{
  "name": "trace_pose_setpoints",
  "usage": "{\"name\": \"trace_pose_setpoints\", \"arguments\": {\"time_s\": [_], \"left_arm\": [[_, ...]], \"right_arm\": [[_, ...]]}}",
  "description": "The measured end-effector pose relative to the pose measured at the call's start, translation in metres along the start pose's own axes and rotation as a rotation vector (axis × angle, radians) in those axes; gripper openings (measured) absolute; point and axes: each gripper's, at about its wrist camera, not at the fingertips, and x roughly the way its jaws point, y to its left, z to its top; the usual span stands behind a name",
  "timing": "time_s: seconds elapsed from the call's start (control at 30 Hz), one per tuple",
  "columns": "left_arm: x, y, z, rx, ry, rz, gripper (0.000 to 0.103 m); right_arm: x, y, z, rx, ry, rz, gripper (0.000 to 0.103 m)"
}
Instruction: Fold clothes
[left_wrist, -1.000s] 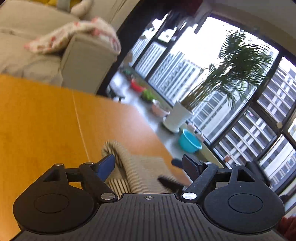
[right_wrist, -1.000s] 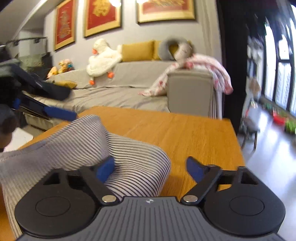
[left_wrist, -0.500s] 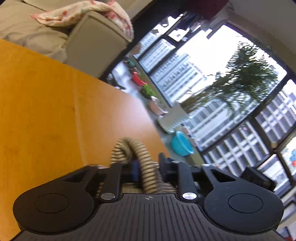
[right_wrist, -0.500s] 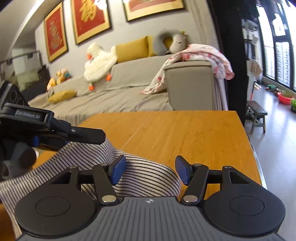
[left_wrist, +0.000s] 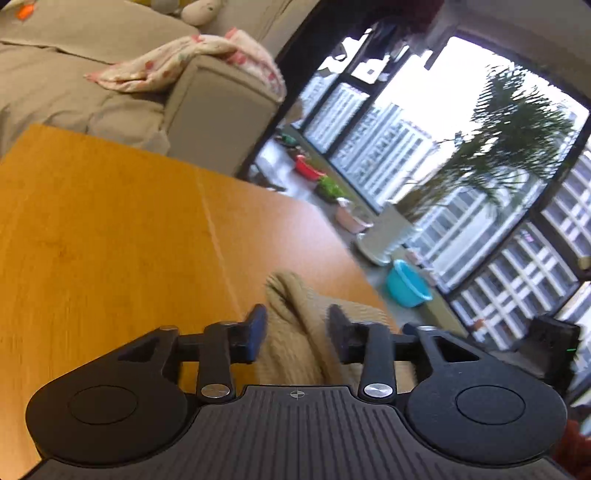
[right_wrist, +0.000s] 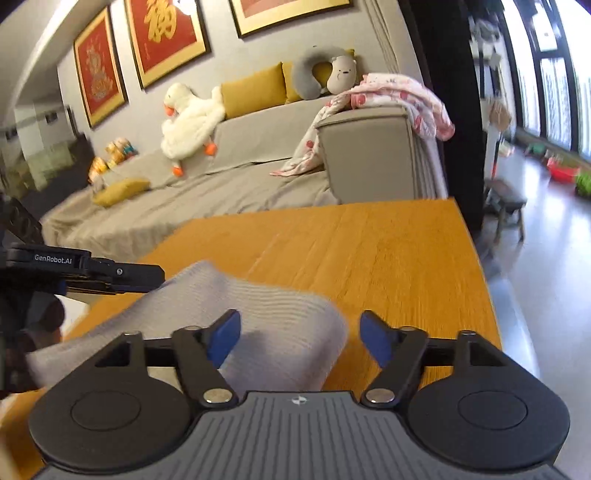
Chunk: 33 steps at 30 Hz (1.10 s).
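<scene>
A striped knit garment (right_wrist: 280, 325) lies bunched on the orange wooden table (right_wrist: 369, 258). In the right wrist view a fold of it sits between the fingers of my right gripper (right_wrist: 299, 338); the jaws are opening and the right pad stands apart from the cloth. In the left wrist view a raised ridge of the same garment (left_wrist: 295, 332) runs between the fingers of my left gripper (left_wrist: 297, 332), whose jaws are opening too, pads off the cloth. Side-on, the left gripper (right_wrist: 147, 275) shows at the garment's far left end.
The table's right edge (left_wrist: 351, 251) drops to a floor with a blue basin (left_wrist: 408, 288), plant pots and a stool (right_wrist: 506, 206). A grey sofa (right_wrist: 258, 177) with a pink blanket and a plush duck stands behind the table.
Half a second ago the left jaws were pinched on the garment's fold; now they have spread and let it go. The right jaws narrowed, then widened. The garment lies lower and flatter.
</scene>
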Motion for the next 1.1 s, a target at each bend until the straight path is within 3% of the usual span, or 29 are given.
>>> {"name": "trace_pose_setpoints", "arguments": {"time_s": [0.03,0.07,0.2,0.3,0.4,0.47,0.57,0.67,0.8,1.1], "left_arm": [[-0.009,-0.006,-0.003,0.008,0.000,-0.025,0.078],[-0.015,-0.014,-0.008,0.025,0.004,-0.042,0.083],[-0.016,-0.035,-0.041,0.121,0.071,-0.039,0.082],[-0.008,-0.031,-0.069,0.160,0.126,0.011,0.069],[-0.011,-0.022,-0.084,0.139,0.107,0.009,0.067],[-0.013,-0.019,-0.089,0.090,0.088,-0.004,0.065],[-0.009,-0.019,-0.096,0.039,0.067,-0.027,0.065],[0.000,-0.026,-0.102,0.065,0.041,-0.017,0.069],[0.004,-0.023,-0.100,0.040,0.040,-0.013,0.072],[0.001,-0.033,-0.106,0.099,0.045,0.030,0.073]], "right_arm": [[-0.007,-0.001,-0.004,0.028,0.008,0.018,0.074],[-0.014,-0.002,-0.009,0.057,0.016,0.036,0.074],[-0.027,0.006,-0.029,0.114,0.040,0.092,0.074],[-0.029,0.015,-0.045,0.139,0.055,0.122,0.079],[-0.027,0.016,-0.059,0.194,0.091,0.144,0.079],[-0.027,0.018,-0.062,0.198,0.088,0.160,0.072],[-0.026,0.028,-0.053,0.085,0.054,0.099,0.071],[-0.017,0.036,-0.048,-0.081,0.012,0.012,0.072],[-0.017,0.038,-0.051,-0.080,0.019,-0.009,0.074],[-0.031,0.041,-0.067,-0.035,0.034,-0.060,0.074]]}}
